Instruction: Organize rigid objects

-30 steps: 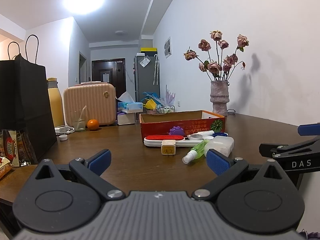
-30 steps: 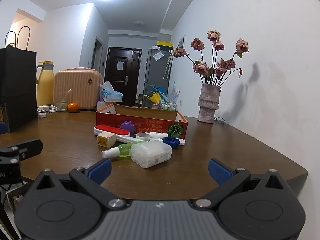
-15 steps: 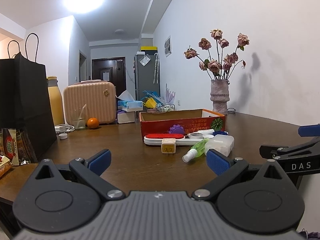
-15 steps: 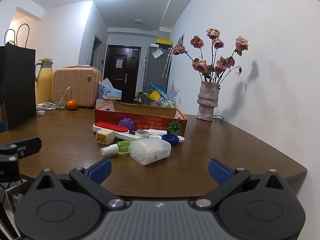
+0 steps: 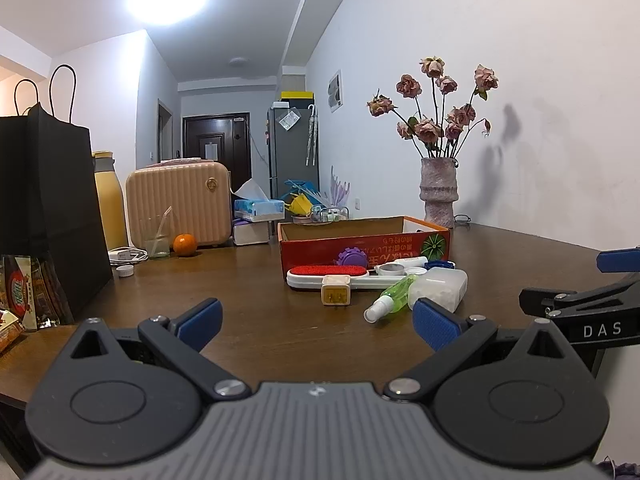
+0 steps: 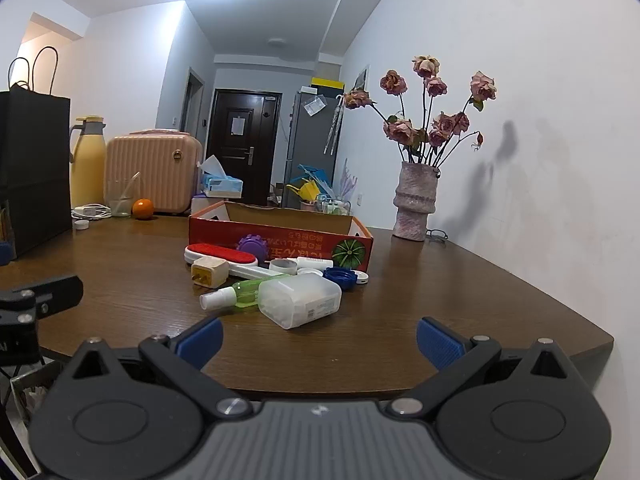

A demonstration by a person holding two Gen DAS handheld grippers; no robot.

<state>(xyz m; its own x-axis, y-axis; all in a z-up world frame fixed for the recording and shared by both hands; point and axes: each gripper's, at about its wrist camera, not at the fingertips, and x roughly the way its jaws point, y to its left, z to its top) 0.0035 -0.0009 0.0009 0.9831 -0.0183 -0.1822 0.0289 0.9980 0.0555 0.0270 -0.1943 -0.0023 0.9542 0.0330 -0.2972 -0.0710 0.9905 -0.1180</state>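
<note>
A red cardboard box (image 5: 362, 242) (image 6: 280, 236) stands open on the brown table (image 5: 240, 304). In front of it lie a white lint brush with a red pad (image 5: 328, 273) (image 6: 222, 253), a yellowish plug cube (image 5: 336, 295) (image 6: 208, 274), a green spray bottle (image 5: 390, 298) (image 6: 240, 294), a translucent white box (image 5: 440, 286) (image 6: 300, 300), a purple gear (image 5: 352, 258) (image 6: 252, 245), a blue cap (image 6: 341, 278) and small white tubes. My left gripper (image 5: 316, 320) and right gripper (image 6: 318, 336) are both open and empty, short of the pile.
A vase of dried roses (image 5: 438, 196) (image 6: 414, 206) stands by the wall behind the box. A black paper bag (image 5: 44, 220), yellow thermos (image 5: 110, 200), pink case (image 5: 180, 204), glass, orange (image 5: 185, 244) and tissue box stand at the left and back. The table edge is near on the right (image 6: 560, 344).
Both grippers have drifted slightly forward toward the pile, the right one a little more. Both stay open; nothing on the table moved.
</note>
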